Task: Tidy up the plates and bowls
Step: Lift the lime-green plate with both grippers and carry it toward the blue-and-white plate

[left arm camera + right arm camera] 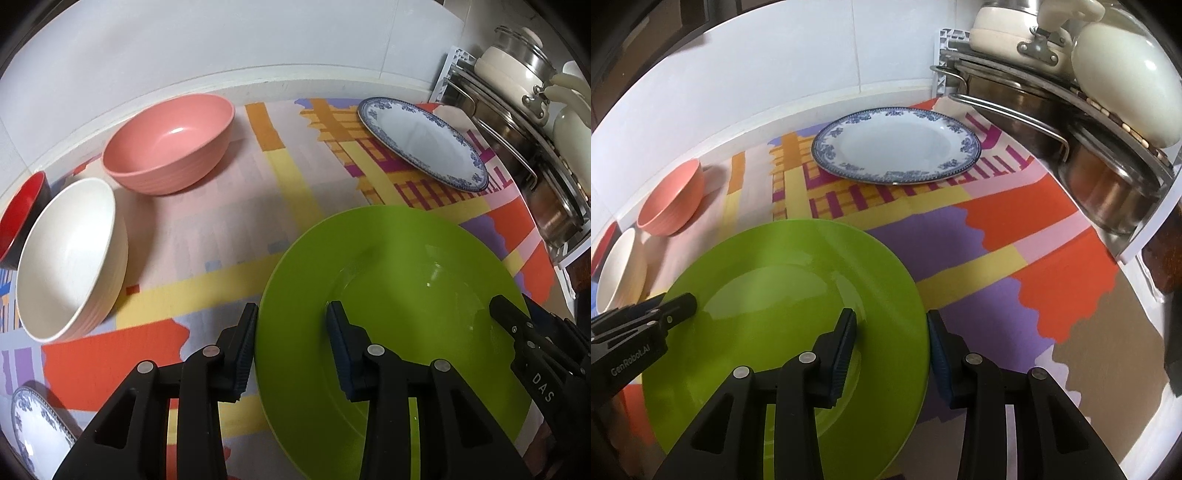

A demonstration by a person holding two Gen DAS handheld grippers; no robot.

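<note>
- Holding the green plate [391, 295] between them, both tools worked as a pair: the left hand-held gripper [293, 347] was narrowed onto the plate's left rim, one finger under the edge and one on the upper face.
- The right hand-held gripper [892, 350] was likewise narrowed onto the opposite rim, its jaws straddling the edge, probably to keep so wide and shallow a dish level.
- The plate appeared to hang just above the patterned cloth [997, 236] on the table, though contact beneath it could not be judged.
- A blue-rimmed plate [897, 146] lay flat beyond it, near the pot rack [1108, 155]; it seemed the likely base for a plate stack.
- The pink bowl [170, 144] and cream bowl [70, 258] sat close together at the left by the wall, with a red bowl [22, 218] at the edge, so the bowls looked grouped apart from the plates.
- A second blue-patterned plate [33, 424] showed at the lower left.
</note>
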